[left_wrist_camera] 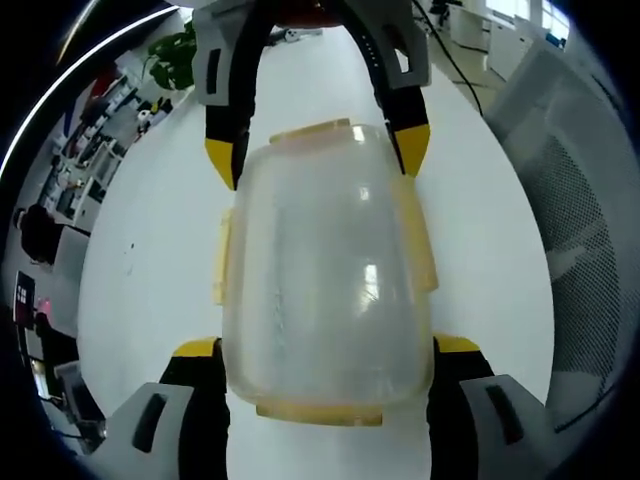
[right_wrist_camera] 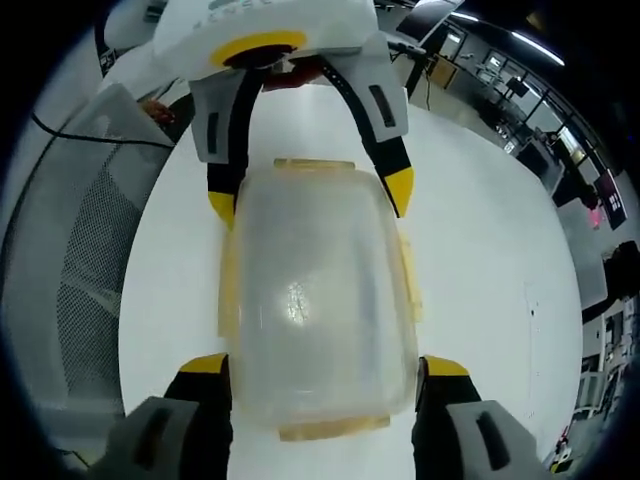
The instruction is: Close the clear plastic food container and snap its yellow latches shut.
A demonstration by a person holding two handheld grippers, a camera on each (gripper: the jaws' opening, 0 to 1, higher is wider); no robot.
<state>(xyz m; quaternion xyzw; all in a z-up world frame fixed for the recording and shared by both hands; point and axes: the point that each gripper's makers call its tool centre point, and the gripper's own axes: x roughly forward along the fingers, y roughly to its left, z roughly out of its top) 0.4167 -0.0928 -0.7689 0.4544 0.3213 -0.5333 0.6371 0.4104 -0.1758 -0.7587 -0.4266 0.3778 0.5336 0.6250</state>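
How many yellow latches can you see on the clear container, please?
4: on the container, far-end latch, near-end latch, left-side latch, right-side latch. Both grippers straddle its ends.

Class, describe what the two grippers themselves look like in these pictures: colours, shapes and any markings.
Each gripper has two grey jaws lined with black and ending in yellow tips. The left gripper rises from the bottom of the left gripper view; the right gripper does the same in the right gripper view. Each jaw carries a dark oval slot. The gripper opposite in the right gripper view has a white body with a yellow ring.
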